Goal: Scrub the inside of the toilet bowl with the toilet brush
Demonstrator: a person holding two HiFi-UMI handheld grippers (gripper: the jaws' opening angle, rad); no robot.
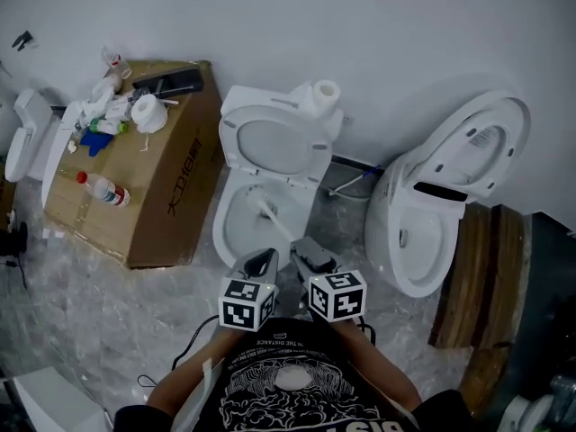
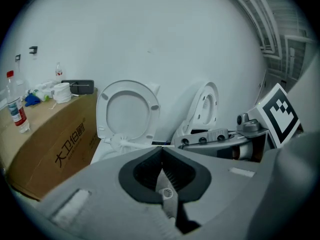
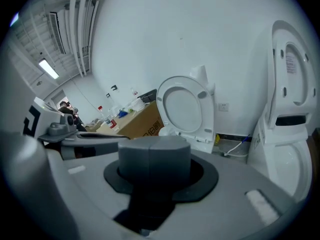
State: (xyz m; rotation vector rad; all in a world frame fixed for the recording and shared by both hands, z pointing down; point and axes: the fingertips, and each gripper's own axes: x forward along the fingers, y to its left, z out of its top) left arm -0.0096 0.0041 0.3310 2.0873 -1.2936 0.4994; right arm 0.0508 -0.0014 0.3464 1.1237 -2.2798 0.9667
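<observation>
A white toilet stands against the wall with its seat and lid raised. The white toilet brush lies in the bowl, its handle leaning toward me over the front rim. My left gripper and right gripper hover side by side just in front of that rim. The handle's end comes close to the right gripper's tip. In the left gripper view the jaws are shut and empty, with the brush beyond them. The right gripper also shows shut jaws with nothing between them.
A second toilet with raised lid stands to the right, wooden planks beside it. A cardboard box with bottles and paper rolls sits to the left. A paper roll rests on the tank. A hose lies between the toilets.
</observation>
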